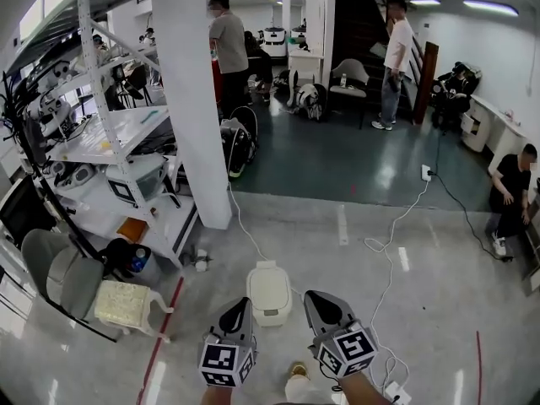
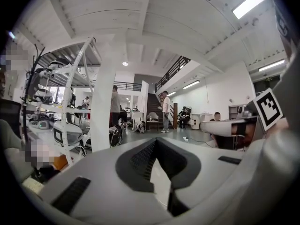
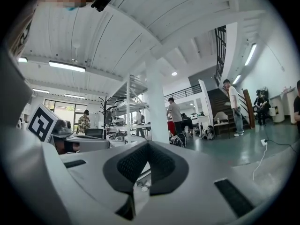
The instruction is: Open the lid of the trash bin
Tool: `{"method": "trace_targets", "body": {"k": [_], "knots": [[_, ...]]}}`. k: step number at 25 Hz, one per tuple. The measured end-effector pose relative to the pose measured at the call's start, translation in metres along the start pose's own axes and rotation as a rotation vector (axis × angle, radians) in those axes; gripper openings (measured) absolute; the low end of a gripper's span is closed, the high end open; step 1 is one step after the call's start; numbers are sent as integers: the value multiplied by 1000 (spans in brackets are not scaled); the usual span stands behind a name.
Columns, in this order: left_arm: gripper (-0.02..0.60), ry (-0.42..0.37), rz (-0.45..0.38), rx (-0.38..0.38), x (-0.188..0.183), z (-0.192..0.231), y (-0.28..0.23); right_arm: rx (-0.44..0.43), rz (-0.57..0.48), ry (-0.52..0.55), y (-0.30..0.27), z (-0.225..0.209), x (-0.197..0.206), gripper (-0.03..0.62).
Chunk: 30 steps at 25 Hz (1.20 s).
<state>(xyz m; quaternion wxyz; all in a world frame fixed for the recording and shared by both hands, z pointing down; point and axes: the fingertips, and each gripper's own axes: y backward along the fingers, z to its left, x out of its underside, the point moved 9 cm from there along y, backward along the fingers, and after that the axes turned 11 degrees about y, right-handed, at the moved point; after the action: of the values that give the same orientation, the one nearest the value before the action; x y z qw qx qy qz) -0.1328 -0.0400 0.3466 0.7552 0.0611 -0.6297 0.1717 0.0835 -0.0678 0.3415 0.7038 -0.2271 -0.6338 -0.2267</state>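
Note:
A small white trash bin with its lid down stands on the pale floor, seen in the head view just ahead of both grippers. My left gripper hangs close to the bin's near left side, its jaws together with nothing between them. My right gripper is just right of the bin, likewise shut and empty. In the left gripper view the left gripper points out across the room, its pads meeting at the tip. The right gripper view shows the right gripper the same way. Neither gripper view shows the bin clearly.
A white pillar rises behind the bin, with a loaded metal rack to its left. A cushioned stool and grey chair stand at left. White cable snakes over the floor at right. Several people are farther off.

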Motion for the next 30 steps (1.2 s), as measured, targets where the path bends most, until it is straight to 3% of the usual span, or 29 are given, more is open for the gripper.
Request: {"method": "trace_targets", "body": {"k": [14,21,30], "knots": [[-11,34,-51,-70,-29,14,-113,-61,-7,9,-81,-99,5,34],[-11,13,-50,-88,-42,39,-142,-75,-25,-4,-125,-113,3,34],[-11,3,-59,-47,-55,63,-171,-41,-50,-21,-154,-118,3,34]]}}
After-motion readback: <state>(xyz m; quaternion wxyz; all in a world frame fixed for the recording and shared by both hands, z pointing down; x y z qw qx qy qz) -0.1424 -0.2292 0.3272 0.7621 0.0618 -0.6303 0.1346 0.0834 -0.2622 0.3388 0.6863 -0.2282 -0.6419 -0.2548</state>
